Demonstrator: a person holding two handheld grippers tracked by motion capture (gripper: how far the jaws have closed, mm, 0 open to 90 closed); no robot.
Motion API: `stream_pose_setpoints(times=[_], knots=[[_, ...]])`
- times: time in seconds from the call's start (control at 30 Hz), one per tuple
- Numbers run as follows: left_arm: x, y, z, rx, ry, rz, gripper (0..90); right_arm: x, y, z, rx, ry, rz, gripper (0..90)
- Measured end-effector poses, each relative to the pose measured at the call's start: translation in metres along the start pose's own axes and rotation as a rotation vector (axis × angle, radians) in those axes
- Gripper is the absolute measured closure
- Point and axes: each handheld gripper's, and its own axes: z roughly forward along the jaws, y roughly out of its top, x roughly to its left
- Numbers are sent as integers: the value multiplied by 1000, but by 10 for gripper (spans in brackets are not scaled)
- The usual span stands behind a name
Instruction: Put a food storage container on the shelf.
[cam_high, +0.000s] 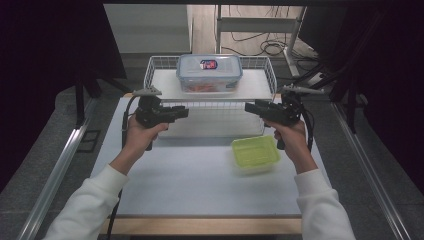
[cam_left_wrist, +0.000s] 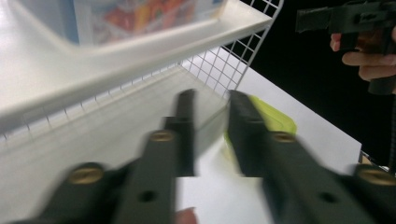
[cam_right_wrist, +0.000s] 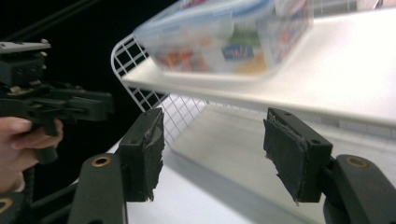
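— High view first: why do both grippers hang in the air, pointing at each other?

— My guess is a ready pose. The left gripper (cam_high: 182, 112) and right gripper (cam_high: 250, 107) flank the front of the wire shelf (cam_high: 150, 70), touching nothing.

— Jaws?

— Right gripper view has them spread wide and empty. Left gripper view is blurred, yet a gap shows between its jaws, with nothing in it.

— And the goods?

— The lidded clear container (cam_high: 209, 72) sits on the shelf's upper tier, probably easy to reach from both sides. The green tub (cam_high: 255, 153) rests on the surface (cam_high: 175, 175), near the right hand (cam_high: 291, 135).
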Motion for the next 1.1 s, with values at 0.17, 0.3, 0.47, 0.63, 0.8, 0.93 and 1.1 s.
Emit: stream_pose_setpoints(times=[0.17, 0.3, 0.47, 0.63, 0.8, 0.93, 1.1], knots=[[-10, -28, -11, -8, -2, 5, 436, 1, -27, -10, 6, 8, -8, 359], [-13, -51, -17, -15, -30, -29, 328, -1, -49, -16, 6, 20, 1, 351], [-17, -75, -21, 5, -29, -25, 283, -8, -79, -21, 26, 8, 8, 336], [-21, -95, -22, 39, 3, 9, 262, -8, -98, -24, 48, 1, -12, 334], [-18, -110, -18, 78, 8, 1, 255, -4, -113, -24, 104, 1, -34, 338], [-16, -116, -21, 78, 16, -21, 253, -4, -120, -23, 128, -18, -45, 338], [-11, -123, -23, 88, 27, -37, 253, -8, -126, -25, 146, -24, -32, 338]])
